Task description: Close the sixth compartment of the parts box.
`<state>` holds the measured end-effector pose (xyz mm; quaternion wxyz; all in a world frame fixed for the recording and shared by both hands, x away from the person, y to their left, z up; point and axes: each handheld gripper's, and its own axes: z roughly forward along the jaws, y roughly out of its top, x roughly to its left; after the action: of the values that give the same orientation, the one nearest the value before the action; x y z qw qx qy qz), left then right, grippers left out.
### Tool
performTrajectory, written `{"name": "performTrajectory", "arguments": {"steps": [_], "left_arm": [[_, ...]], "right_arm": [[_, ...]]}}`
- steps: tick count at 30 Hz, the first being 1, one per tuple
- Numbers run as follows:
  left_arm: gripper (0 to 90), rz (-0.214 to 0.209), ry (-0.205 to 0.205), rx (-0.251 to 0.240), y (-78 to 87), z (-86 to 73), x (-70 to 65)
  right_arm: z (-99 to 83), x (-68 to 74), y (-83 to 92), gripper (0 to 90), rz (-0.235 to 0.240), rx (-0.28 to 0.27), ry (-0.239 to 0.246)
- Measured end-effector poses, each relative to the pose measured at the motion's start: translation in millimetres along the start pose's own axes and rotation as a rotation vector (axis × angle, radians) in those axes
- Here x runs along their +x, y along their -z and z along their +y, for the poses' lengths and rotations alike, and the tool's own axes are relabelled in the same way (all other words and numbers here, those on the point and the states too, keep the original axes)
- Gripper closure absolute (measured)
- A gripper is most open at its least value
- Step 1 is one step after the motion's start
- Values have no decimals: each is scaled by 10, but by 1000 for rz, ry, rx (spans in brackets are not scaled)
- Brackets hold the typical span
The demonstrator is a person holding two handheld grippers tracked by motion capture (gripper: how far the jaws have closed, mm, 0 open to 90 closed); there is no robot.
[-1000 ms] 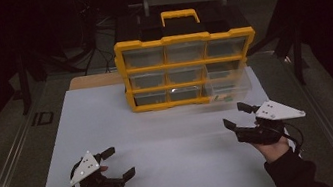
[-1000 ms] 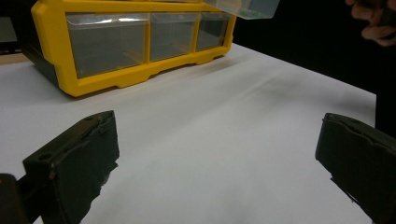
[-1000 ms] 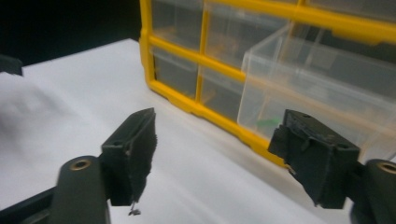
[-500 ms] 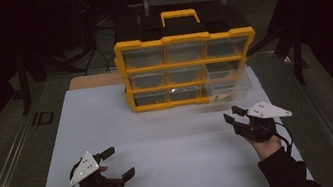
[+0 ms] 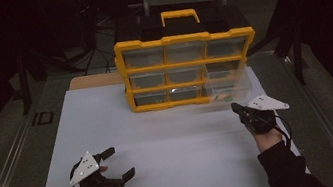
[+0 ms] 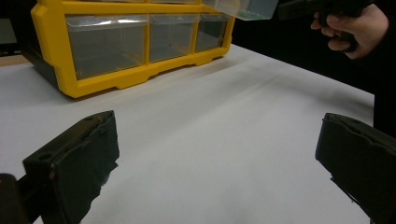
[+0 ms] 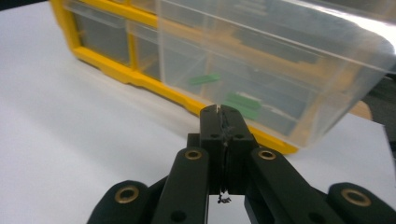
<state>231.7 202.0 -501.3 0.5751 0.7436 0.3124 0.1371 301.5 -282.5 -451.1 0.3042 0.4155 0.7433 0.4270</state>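
A yellow box of little drawers [image 5: 188, 69] stands upright at the far side of the white table [image 5: 172, 143]; a yellow handle [image 5: 180, 16] sits on its top. One clear drawer [image 5: 228, 86] at the bottom right sticks out of the box toward the person; small green pieces [image 7: 243, 102] lie inside it.

The right gripper [image 5: 239, 109] is just in front of that pulled-out drawer, close to it but not touching; its jaws have just been closing and are now pressed flat together with nothing between them, as the right gripper view shows. The left gripper [image 5: 117, 164] sits low over the near left part of the table, well apart from the box; its jaws are spread wide and hold nothing. The right hand [image 6: 352, 25] can also be seen far off in the left gripper view, next to the drawer.
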Motion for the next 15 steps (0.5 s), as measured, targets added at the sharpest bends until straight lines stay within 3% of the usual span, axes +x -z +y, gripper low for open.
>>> {"name": "performTrajectory", "arguments": {"steps": [15], "left_arm": [[0,-1,3,-3,-3,-2,7]], "right_arm": [[46,-119,-52,896,-84,13,-30]]}}
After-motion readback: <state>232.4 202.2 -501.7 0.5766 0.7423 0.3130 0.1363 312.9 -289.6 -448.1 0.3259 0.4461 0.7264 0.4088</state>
